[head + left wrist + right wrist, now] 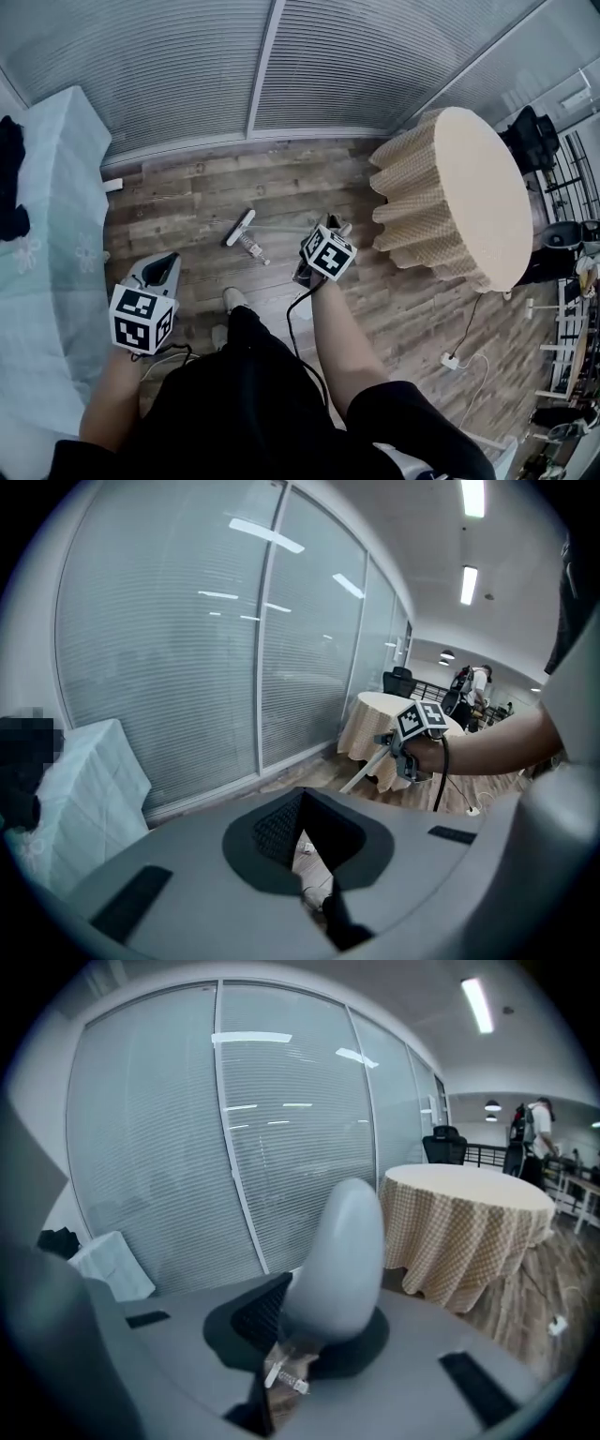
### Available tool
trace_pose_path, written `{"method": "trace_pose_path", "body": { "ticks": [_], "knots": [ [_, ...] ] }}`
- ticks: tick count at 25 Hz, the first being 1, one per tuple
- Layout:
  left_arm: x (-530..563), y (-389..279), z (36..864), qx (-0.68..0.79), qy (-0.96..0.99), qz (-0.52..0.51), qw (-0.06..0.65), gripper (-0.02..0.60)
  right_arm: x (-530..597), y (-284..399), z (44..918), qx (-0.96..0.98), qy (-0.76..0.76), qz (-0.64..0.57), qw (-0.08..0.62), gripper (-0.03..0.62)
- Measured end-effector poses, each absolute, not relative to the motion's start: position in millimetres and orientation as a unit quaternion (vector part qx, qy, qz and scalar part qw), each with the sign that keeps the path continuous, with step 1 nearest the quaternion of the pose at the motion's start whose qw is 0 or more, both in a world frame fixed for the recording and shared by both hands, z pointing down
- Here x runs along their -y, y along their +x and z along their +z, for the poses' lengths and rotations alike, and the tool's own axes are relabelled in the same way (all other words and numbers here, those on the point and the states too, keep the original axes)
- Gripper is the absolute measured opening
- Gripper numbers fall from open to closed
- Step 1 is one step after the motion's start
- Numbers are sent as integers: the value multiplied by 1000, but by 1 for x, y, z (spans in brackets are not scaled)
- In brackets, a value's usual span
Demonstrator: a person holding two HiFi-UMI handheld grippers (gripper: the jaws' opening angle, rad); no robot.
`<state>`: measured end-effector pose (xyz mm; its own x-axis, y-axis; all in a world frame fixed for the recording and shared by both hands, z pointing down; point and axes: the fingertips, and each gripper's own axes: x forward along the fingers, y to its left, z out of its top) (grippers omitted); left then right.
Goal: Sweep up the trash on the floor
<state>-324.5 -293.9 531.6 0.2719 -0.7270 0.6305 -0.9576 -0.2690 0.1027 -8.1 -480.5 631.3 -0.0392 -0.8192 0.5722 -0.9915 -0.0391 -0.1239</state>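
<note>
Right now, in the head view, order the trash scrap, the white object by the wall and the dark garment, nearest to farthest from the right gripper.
1. Trash scrap, floor just left of the right gripper.
2. White object, further left at the wall.
3. Dark garment, far left on the pale cloth.

Checked-cloth round table (478, 187) beside blinds (169, 66)

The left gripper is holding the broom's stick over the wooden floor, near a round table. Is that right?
No. The right gripper holds the broom's stick, not the left gripper, whose jaws stand apart with nothing between them. The left gripper view shows this. The wooden floor and the round table are there.
</note>
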Motion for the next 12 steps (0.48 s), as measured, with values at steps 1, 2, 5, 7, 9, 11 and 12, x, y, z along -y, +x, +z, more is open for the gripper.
{"method": "trace_pose_path", "body": {
  "ticks": [1,2,5,7,9,11,12],
  "knots": [
    [292,-321,532,550,763,241,240,-6,475,-4,630,673,674,254,169,57],
    [291,-317,532,545,766,243,238,-6,469,0,629,672,676,251,171,57],
    [286,-304,531,532,776,246,231,-6,450,18,630,663,684,252,171,57],
    [283,-294,529,525,783,244,226,-6,437,32,631,655,690,255,170,57],
    [280,-286,528,519,789,242,221,-5,424,45,633,648,697,260,167,57],
    [276,-278,529,512,795,241,219,-6,411,58,633,640,704,262,163,57],
    [273,-272,530,508,798,241,218,-6,404,64,633,637,707,262,162,57]
  ]
}}
